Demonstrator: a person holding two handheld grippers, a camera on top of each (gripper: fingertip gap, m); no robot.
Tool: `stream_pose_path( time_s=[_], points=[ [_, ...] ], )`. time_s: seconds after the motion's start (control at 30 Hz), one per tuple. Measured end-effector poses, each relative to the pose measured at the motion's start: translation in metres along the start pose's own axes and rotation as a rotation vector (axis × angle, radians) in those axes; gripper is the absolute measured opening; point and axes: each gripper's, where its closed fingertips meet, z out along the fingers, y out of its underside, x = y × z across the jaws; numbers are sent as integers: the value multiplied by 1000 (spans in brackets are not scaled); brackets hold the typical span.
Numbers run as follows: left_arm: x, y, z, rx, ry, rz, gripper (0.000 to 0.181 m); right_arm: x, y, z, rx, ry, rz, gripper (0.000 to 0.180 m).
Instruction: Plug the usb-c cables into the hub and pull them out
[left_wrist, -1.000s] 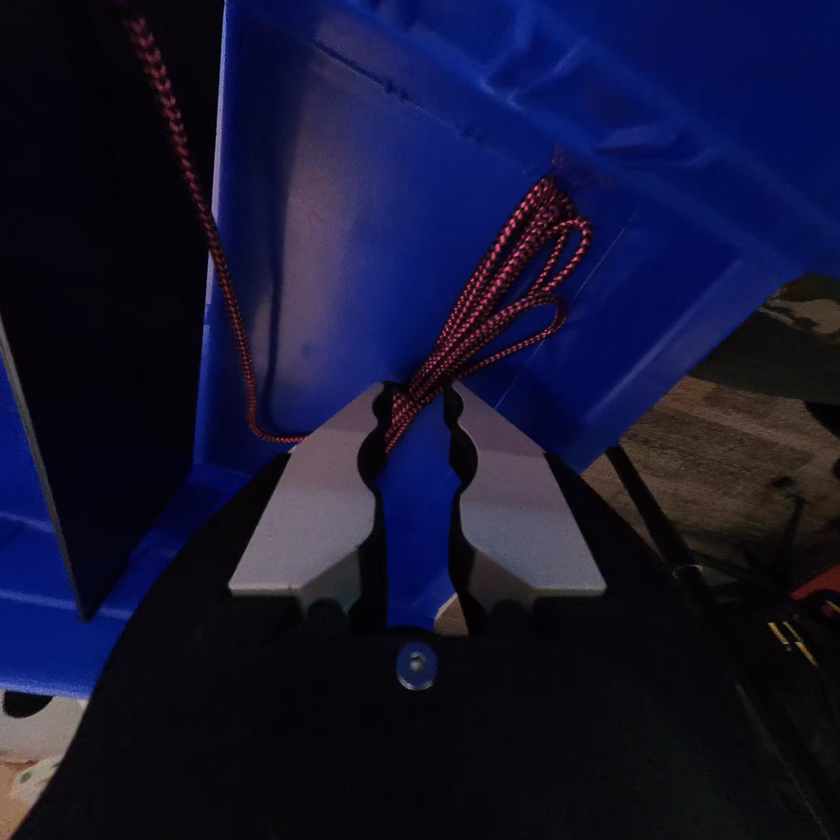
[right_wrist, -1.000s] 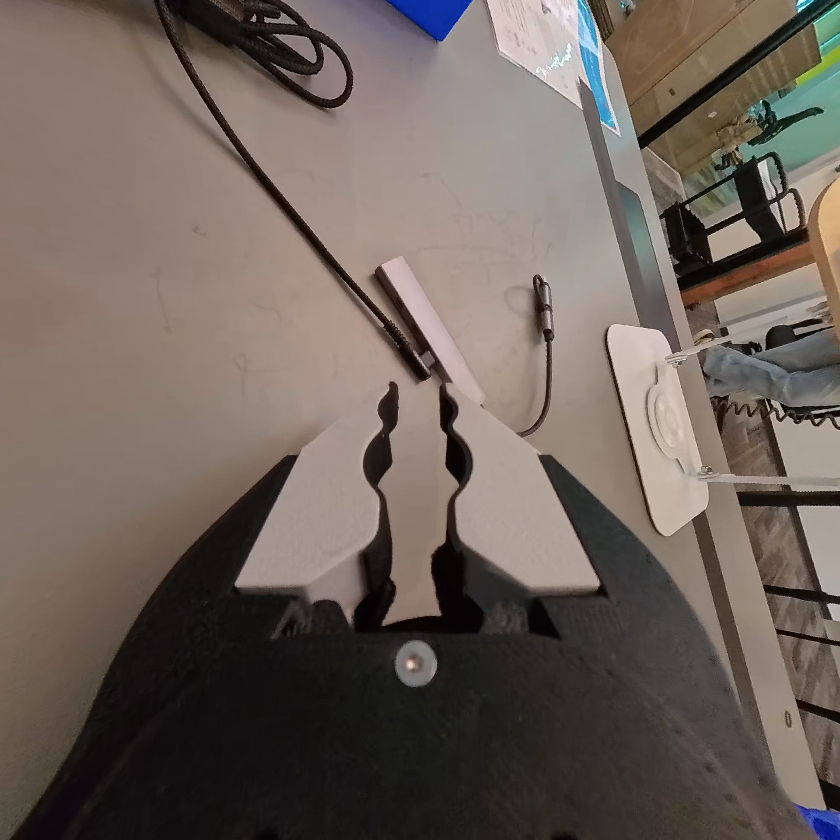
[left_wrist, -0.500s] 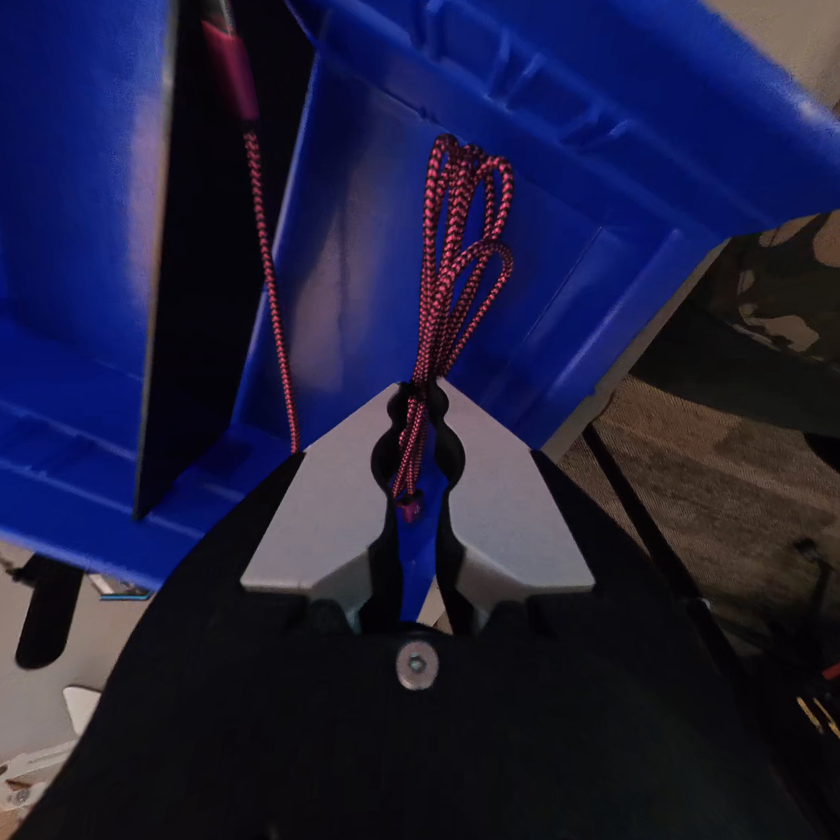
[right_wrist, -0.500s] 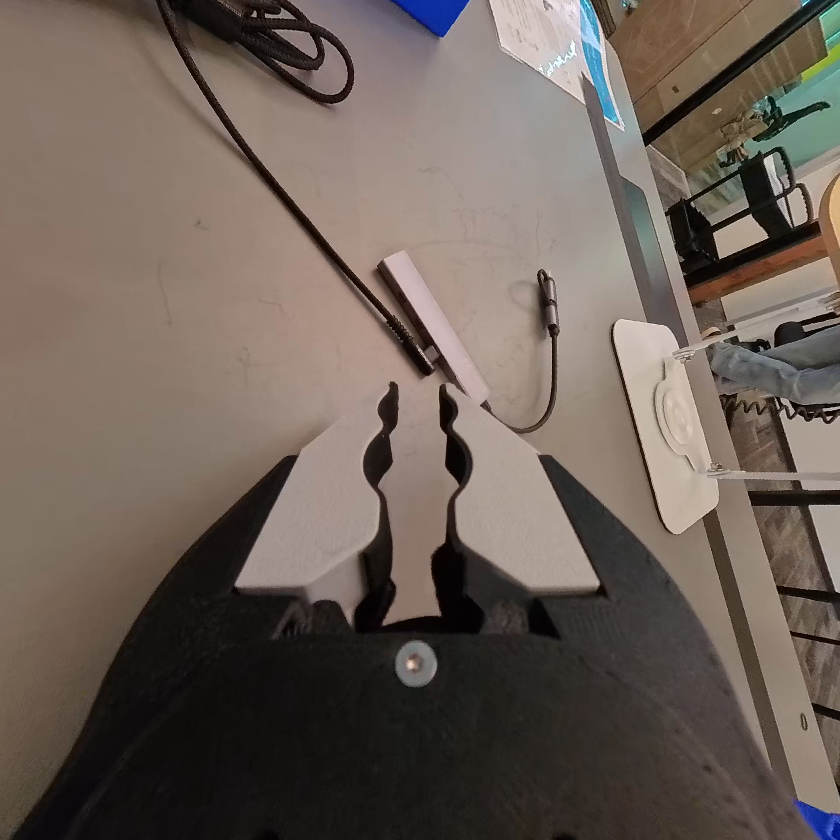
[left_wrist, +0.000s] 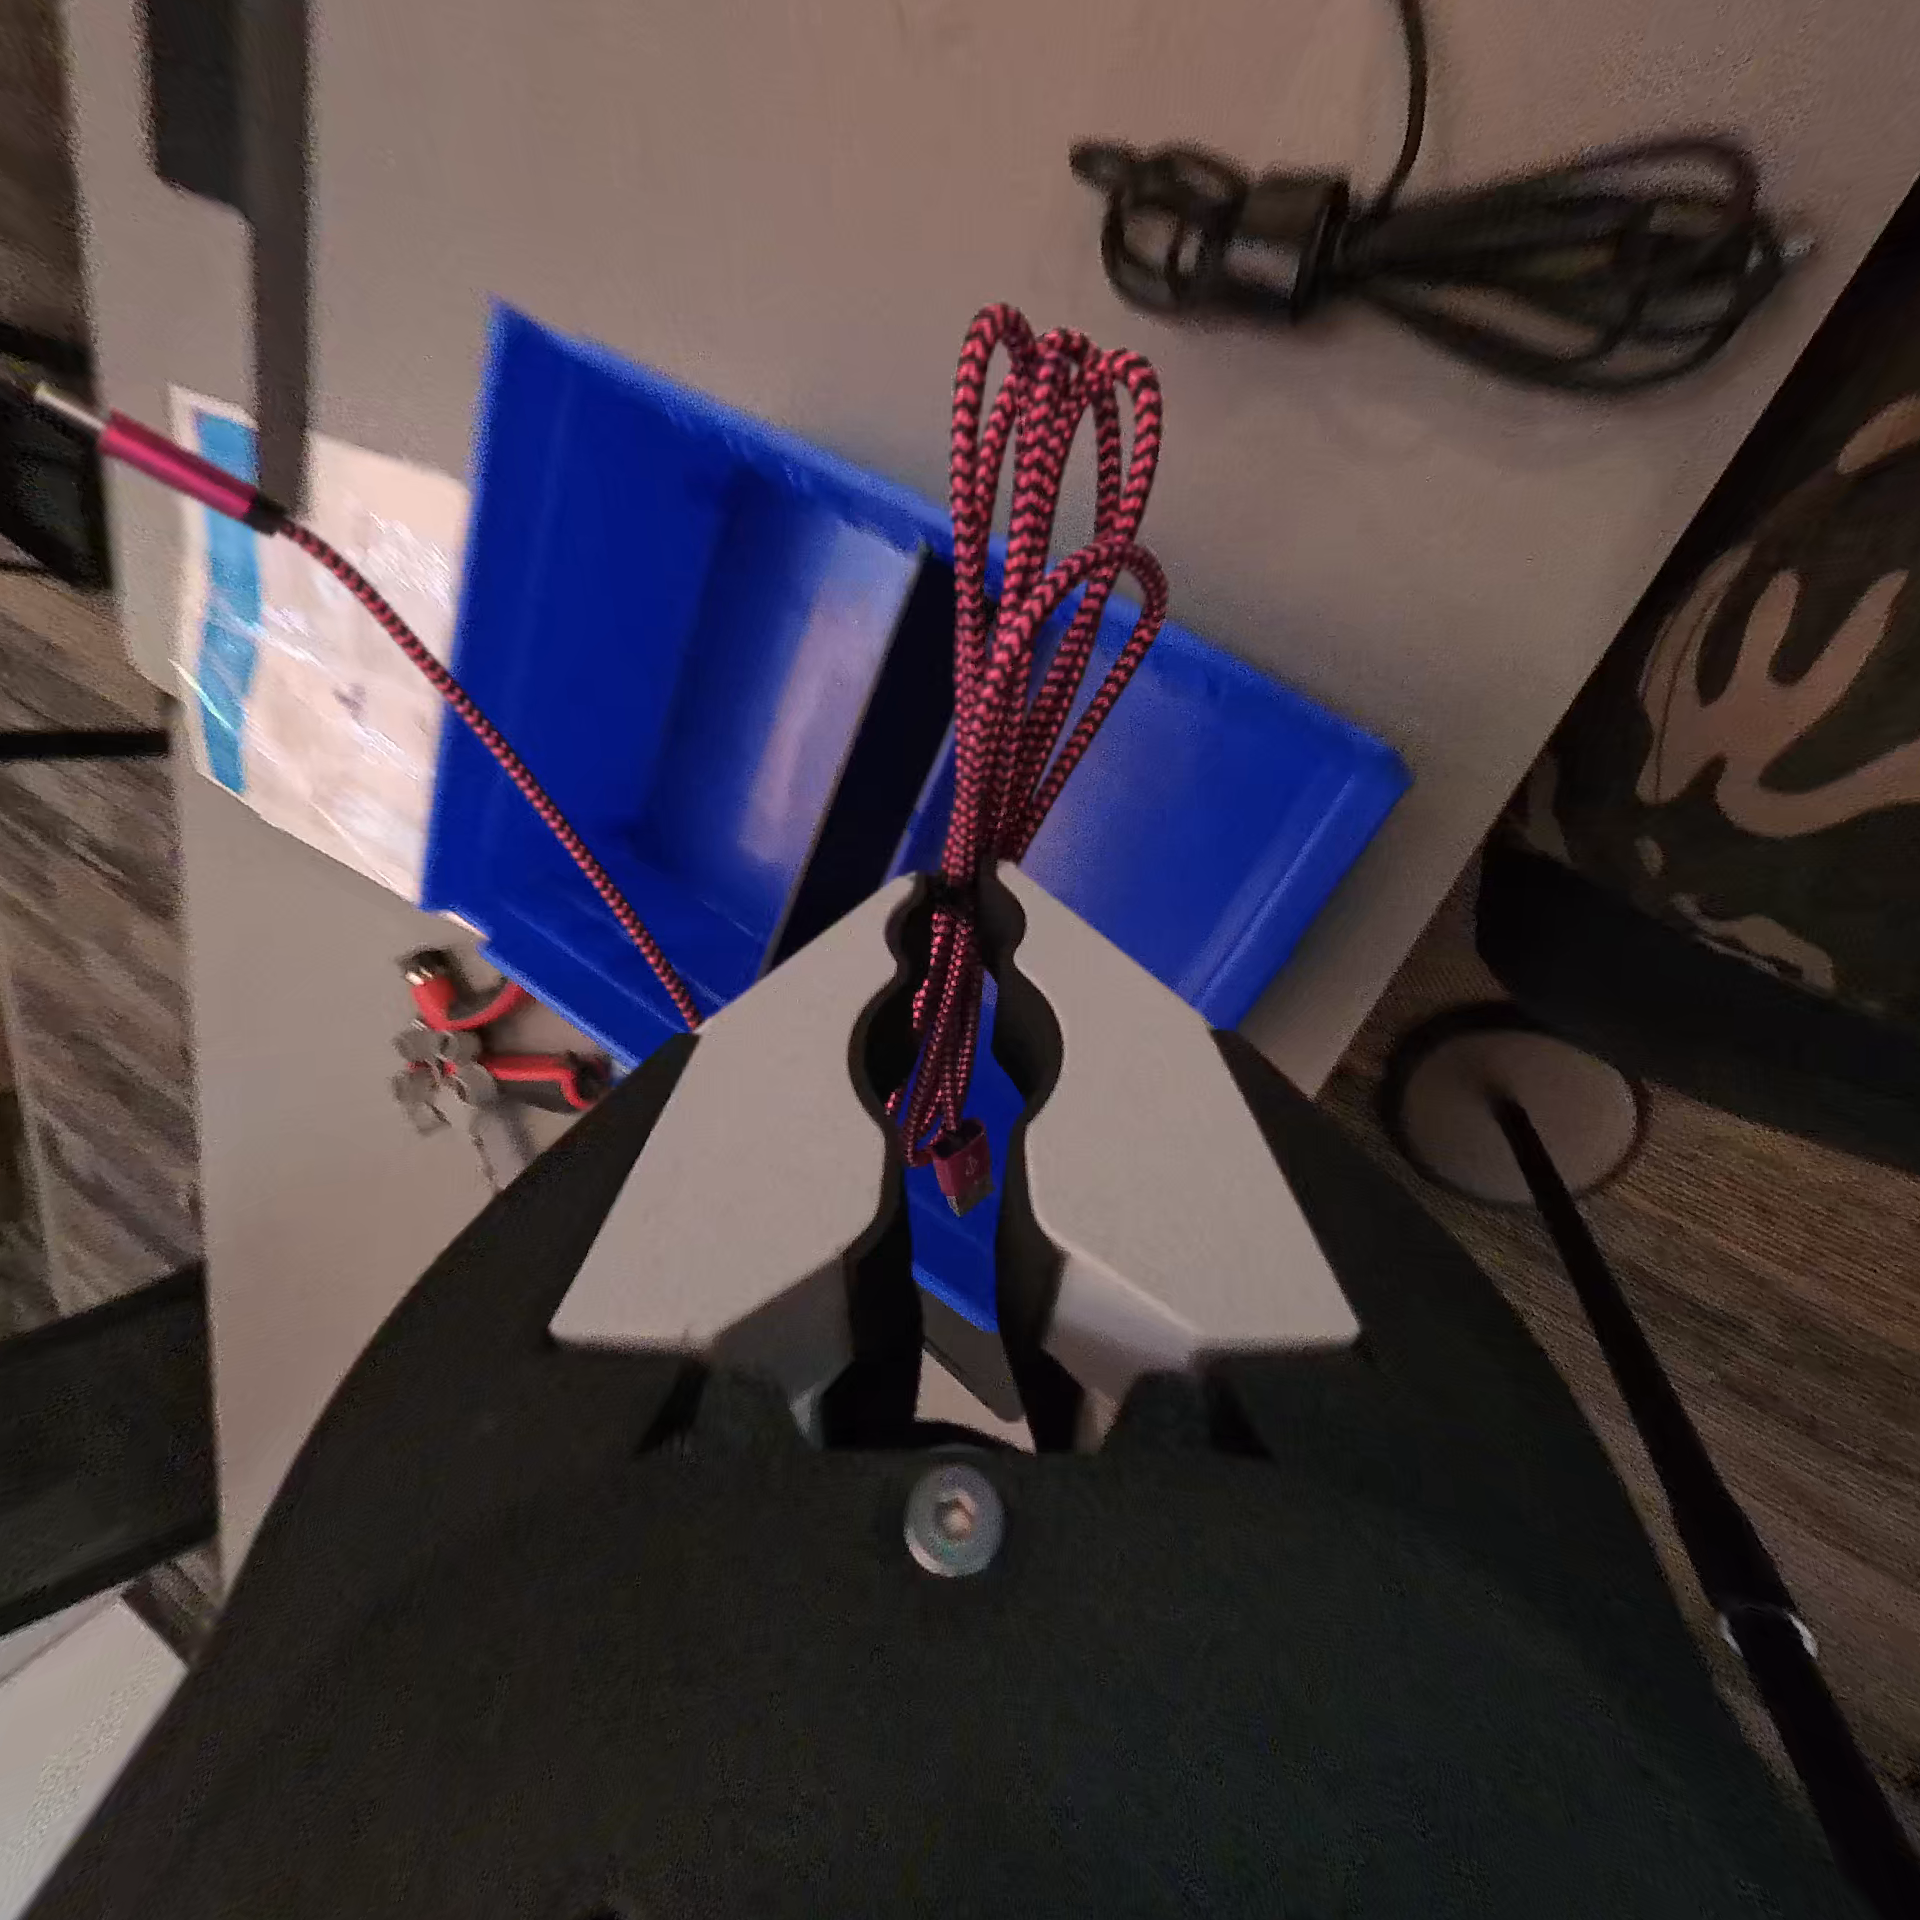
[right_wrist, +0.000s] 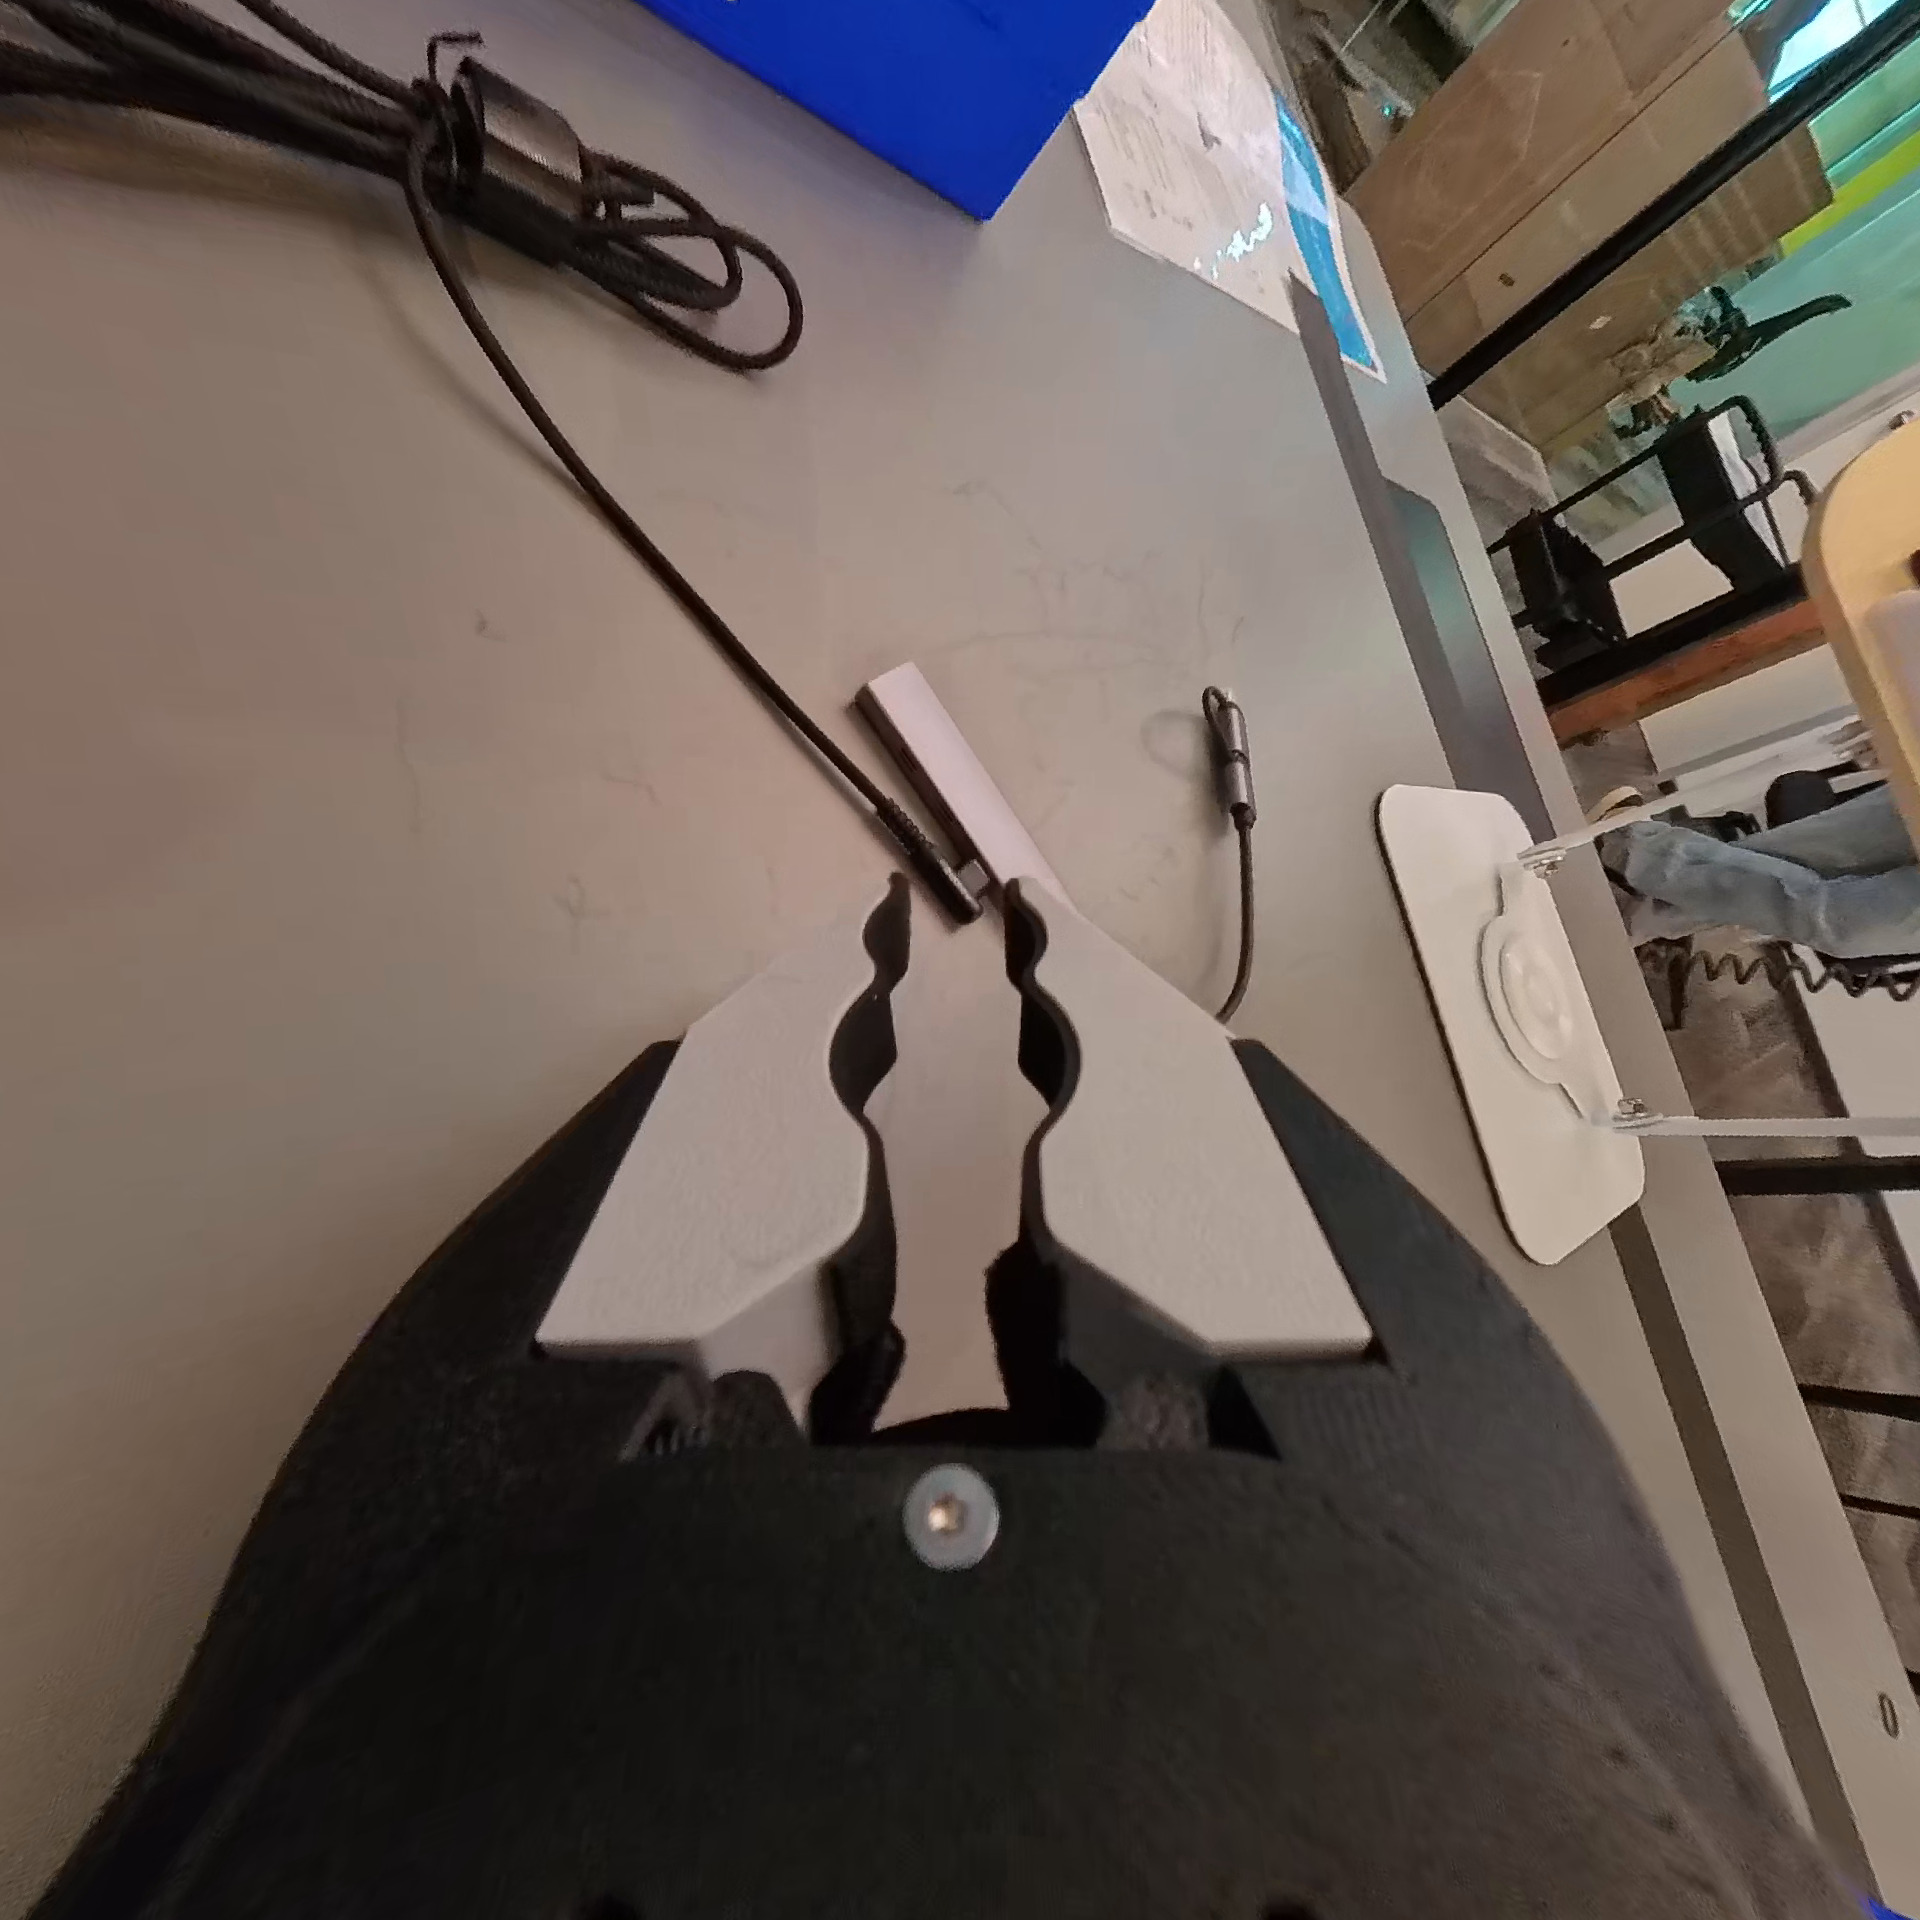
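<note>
left gripper (left_wrist: 964, 883) clamped on bundled red braided cable (left_wrist: 1023, 623), loops running toward frame top over blue bin (left_wrist: 644, 665), plug (left_wrist: 961, 1169) pointing down. right gripper (right_wrist: 954, 888) parted, holding nothing, tips near hub (right_wrist: 951, 774) at frame centre, long axis upper left to lower right, black cable (right_wrist: 665, 582) plugged in.

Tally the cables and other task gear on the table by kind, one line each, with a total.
Red braided cable, held in the left gripper: 1
Black braided cable, plugged into the hub: 1
Hub, with its own short lead: 1
Blue bin: 1
Total: 4
</note>
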Motion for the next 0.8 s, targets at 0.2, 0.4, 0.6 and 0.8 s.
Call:
stream_pose_path(
  time_s=[0.2,0.4,0.6,0.8],
  points=[
    [1,-110,-24,207,-61,132,6,10,-22,-16,89,15,81,15],
    [36,-220,2,346,-167,376,5,30,-48,-39,298,-20,351,21],
    [75,-279,41,405,-289,574,5,55,-76,-71,669,-222,736,26],
    [102,-303,55,480,-302,664,5,53,-87,-62,757,-367,814,50]
  ],
)
